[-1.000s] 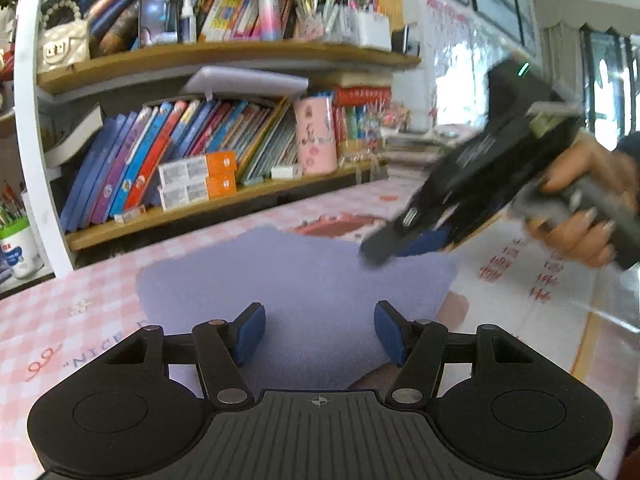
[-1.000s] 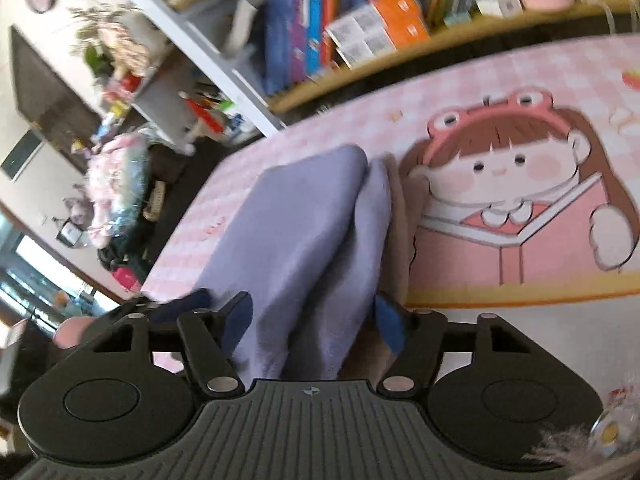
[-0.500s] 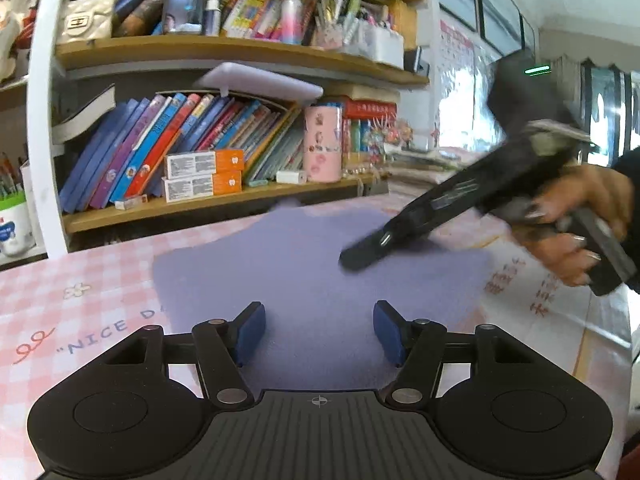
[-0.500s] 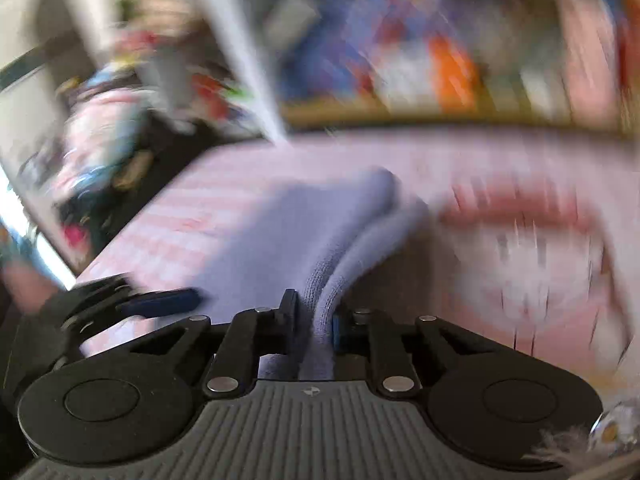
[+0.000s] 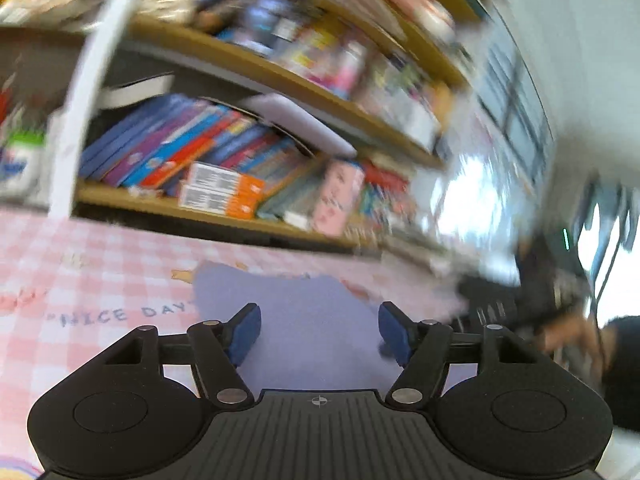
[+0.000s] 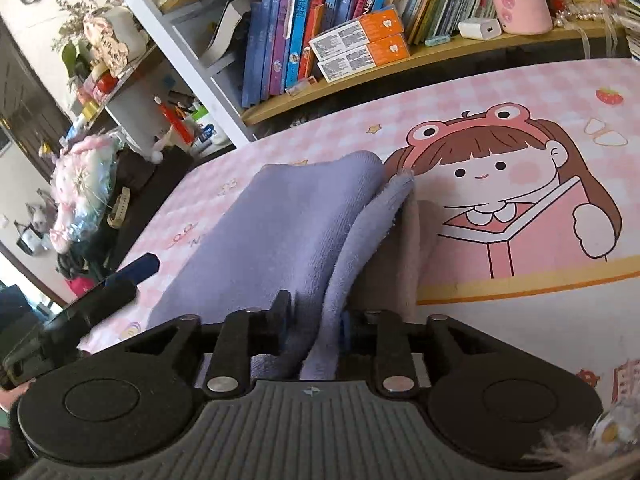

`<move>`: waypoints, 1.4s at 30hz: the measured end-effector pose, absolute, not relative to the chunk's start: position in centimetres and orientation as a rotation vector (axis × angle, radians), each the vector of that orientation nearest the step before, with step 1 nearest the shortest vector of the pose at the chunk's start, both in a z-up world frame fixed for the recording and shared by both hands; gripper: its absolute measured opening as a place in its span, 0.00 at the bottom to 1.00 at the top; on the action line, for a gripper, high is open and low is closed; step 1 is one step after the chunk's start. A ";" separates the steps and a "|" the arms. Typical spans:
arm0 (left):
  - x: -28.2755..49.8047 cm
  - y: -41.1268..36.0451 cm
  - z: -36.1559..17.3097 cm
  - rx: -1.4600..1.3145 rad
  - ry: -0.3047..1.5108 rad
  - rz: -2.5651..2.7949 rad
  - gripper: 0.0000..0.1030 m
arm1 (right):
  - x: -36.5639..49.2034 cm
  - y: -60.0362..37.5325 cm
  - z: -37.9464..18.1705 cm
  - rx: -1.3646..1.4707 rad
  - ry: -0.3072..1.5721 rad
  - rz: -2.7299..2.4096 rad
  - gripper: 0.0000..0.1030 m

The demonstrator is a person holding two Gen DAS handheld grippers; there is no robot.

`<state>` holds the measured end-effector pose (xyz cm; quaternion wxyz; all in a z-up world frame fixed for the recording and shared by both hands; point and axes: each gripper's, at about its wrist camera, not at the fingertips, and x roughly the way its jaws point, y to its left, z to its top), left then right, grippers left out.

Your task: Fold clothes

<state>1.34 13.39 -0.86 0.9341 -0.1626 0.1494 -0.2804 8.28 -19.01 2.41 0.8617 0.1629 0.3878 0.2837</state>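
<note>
Lavender cloth (image 6: 288, 224) — folded, flat on tablecloth

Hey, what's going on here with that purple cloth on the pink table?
A person is folding a lavender cloth on a pink cartoon-print table cover, using handheld tongs in each hand. The right tongs are shut on the cloth's near edge, with fabric bunched between the fingers. The left tongs are open over the cloth and hold nothing. That view is blurred. A bookshelf stands behind the table.

lavender cloth (image 6: 288, 232) lying over pink-and-white checked table mat (image 6: 500, 92); blue pads (image 5: 244, 332) showing on black left gripper (image 5: 318, 330).
</note>
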 end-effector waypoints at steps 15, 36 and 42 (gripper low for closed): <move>4.9 14.5 -3.6 -0.518 0.578 -0.502 0.71 | 3.8 -16.0 6.2 0.063 0.629 0.635 0.14; 5.7 13.9 -4.5 -0.640 0.688 -0.553 0.58 | 7.0 -21.6 1.0 0.484 0.908 0.518 0.64; 2.1 11.3 -2.1 -0.488 0.684 -0.547 0.52 | 6.2 -19.9 2.1 0.326 0.866 0.571 0.29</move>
